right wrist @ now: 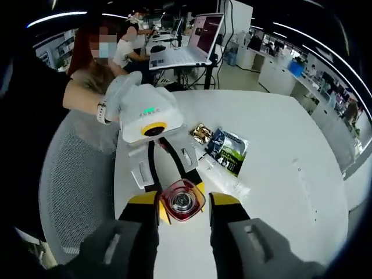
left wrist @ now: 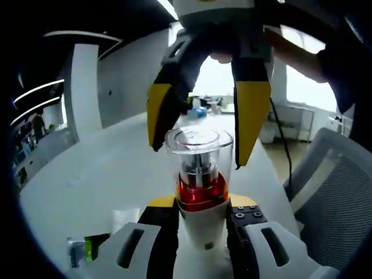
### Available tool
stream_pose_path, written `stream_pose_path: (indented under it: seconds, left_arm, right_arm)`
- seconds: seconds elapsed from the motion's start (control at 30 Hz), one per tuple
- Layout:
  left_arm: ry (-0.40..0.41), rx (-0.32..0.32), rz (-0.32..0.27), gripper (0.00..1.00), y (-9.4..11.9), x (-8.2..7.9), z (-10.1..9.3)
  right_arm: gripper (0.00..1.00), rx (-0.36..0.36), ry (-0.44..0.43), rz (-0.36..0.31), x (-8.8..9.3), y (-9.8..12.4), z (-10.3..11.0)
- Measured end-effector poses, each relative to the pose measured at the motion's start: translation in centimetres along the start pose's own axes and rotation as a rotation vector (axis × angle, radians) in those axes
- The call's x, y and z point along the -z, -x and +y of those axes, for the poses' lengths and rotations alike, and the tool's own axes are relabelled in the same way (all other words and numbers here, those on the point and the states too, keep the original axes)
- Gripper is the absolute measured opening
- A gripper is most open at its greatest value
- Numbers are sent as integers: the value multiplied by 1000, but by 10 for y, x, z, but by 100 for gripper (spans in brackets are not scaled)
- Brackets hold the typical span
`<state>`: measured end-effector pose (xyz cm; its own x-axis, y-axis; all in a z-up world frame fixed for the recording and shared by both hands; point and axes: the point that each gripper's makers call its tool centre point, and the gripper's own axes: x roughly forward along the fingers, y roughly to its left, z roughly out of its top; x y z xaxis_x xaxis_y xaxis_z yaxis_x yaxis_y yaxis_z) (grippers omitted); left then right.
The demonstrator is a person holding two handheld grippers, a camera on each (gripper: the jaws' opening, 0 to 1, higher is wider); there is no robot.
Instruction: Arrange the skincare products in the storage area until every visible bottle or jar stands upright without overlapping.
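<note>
The left gripper (left wrist: 200, 224) clenches the white base of a clear-capped red serum bottle (left wrist: 199, 180) above the white table (left wrist: 99, 174), while the right gripper (right wrist: 185, 200) straddles its cap, jaws released.

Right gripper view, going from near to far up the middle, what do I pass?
Red-filled clear-capped bottle → white left tongs body holding it → gold foil sachet → open silver laptop.

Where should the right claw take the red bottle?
On the clear cap, from above, straddling it. The bottle stands upright in the left claw, which clamps its white base, leaving just the top free; the right claw is already open around it.
</note>
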<state>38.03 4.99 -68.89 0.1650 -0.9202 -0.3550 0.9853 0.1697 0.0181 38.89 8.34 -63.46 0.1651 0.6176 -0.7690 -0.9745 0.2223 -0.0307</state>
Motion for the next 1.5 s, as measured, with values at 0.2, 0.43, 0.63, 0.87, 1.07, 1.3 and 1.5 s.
stream_pose_path:
  seconds: [0.2,0.43,0.63,0.87,1.07,1.3,1.5]
  left_arm:
    - [-18,49,-4,28,-3,-2,-5]
    - [-45,101,-3,28,-6,-3,-10]
    - [-44,84,15,28,-8,-3,-10]
    - [-46,58,60,35,8,7,-2]
    - [-32,39,82,32,14,10,0]
    - [-12,42,74,33,4,7,-4]
    - [8,42,82,32,4,10,-3]
  right_arm:
    - [36,27,-65,-163,-2,-4,1]
    - [32,35,-119,-277,1,-2,7]
    - [30,73,-152,-311,2,1,6]
    - [29,107,-179,-285,7,5,3]
    - [29,119,-198,-225,9,6,4]
    - [29,129,-196,-212,14,11,7]
    - [29,148,-212,-195,19,14,1]
